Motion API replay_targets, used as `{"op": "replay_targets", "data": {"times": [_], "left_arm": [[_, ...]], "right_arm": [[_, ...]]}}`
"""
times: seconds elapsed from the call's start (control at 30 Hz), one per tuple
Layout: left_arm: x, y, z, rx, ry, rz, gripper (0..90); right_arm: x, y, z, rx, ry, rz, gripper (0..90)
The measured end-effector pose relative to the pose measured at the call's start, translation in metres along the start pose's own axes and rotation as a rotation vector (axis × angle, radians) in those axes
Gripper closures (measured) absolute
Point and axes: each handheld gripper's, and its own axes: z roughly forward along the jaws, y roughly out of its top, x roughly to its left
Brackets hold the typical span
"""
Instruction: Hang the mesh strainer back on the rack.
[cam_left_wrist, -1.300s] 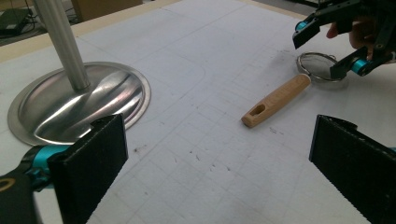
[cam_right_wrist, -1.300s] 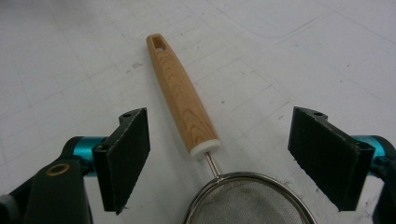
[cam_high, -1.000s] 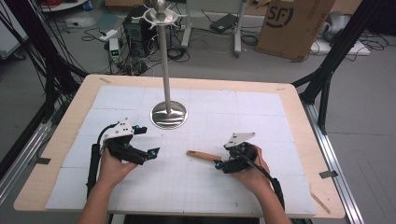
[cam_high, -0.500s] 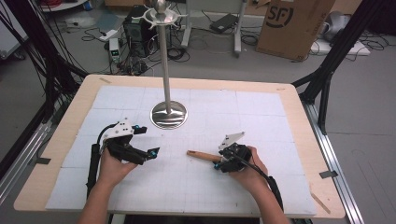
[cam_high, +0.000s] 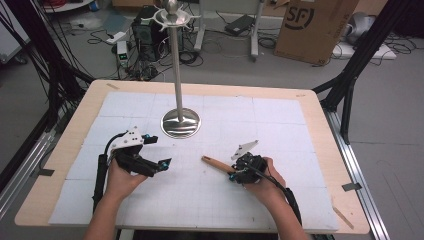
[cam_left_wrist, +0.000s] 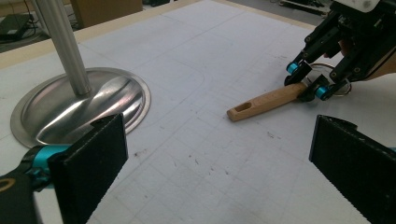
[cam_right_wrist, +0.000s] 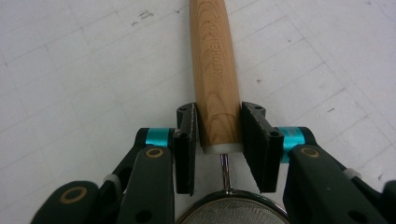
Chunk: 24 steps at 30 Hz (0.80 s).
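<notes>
A small strainer lies on the white mat with its wooden handle (cam_high: 215, 163) pointing left. My right gripper (cam_high: 233, 175) is low over the handle's near end. In the right gripper view its jaws have just been closing, and the pads (cam_right_wrist: 186, 135) now press both sides of the wooden handle (cam_right_wrist: 215, 70). The strainer's wire mesh (cam_right_wrist: 229, 212) sits just behind them. My left gripper (cam_high: 157, 151) rests on the mat to the left, open and with nothing between its jaws. In the left gripper view (cam_left_wrist: 218, 140) it faces the handle (cam_left_wrist: 266, 100) and the right gripper (cam_left_wrist: 308, 86).
A tall metal stand (cam_high: 176, 65) rises from a round shiny base (cam_high: 180, 123) at the mat's middle back, with the base (cam_left_wrist: 79, 107) close to the left jaw. The wooden table edge (cam_high: 320, 130) frames the mat. Cables and a cardboard box (cam_high: 315, 25) lie on the floor beyond.
The right gripper edged left along the mat and its jaws came together on the wooden handle. The left gripper and the handle stayed where they were.
</notes>
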Motion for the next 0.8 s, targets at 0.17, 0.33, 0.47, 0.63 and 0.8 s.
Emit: {"op": "replay_targets", "data": {"times": [0.17, 0.33, 0.47, 0.63, 0.8], "left_arm": [[0.0, 0.0, -0.001, -0.001, 0.002, -0.001, 5.0], [0.0, 0.0, -0.001, -0.002, 0.002, 0.002, 5.1], [0.0, 0.0, -0.001, -0.001, 0.002, 0.001, 5.1], [0.0, 0.0, 0.0, 0.001, 0.002, 0.0, 5.1], [-0.001, 0.0, 0.001, 0.007, 0.0, 0.004, 5.1]], "right_arm": [[-0.002, 0.002, 0.001, 0.02, 0.008, 0.004, 65.4], [-0.003, 0.009, 0.003, 0.071, 0.013, 0.002, 63.1], [-0.005, 0.015, 0.004, 0.114, 0.026, 0.002, 62.7], [-0.007, 0.018, 0.005, 0.134, 0.044, 0.018, 62.7], [-0.008, 0.017, 0.005, 0.133, 0.047, 0.045, 65.6]]}}
